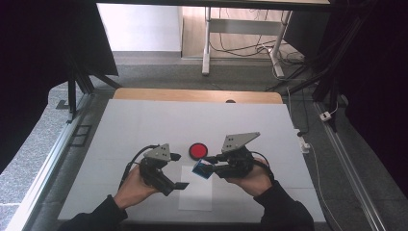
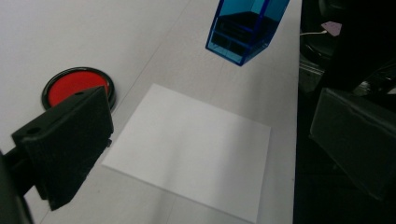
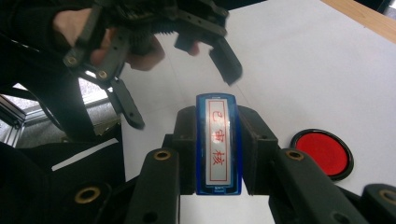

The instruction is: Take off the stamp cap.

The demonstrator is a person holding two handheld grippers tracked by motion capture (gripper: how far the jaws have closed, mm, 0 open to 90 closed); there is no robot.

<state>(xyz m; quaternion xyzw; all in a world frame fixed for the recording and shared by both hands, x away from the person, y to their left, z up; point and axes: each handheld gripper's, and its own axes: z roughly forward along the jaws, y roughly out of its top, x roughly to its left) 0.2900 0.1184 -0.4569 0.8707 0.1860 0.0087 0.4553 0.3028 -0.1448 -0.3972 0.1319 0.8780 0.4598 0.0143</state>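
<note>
Jaws of right gripper (image 3: pixel 217 154) clamp translucent blue rectangular stamp (image 3: pixel 218 140); round red ink pad (image 3: pixel 325 151) nearby.

A: What sits between my right jaws?

B: A blue translucent stamp (image 3: pixel 218 144), narrow and rectangular, white label with red characters on its top face. Pads press both long sides.

A: Pose?

B: Held clear of the table, tilted, above the white paper sheet (image 2: pixel 191 147), beside the red ink pad (image 1: pixel 197 151).
</note>
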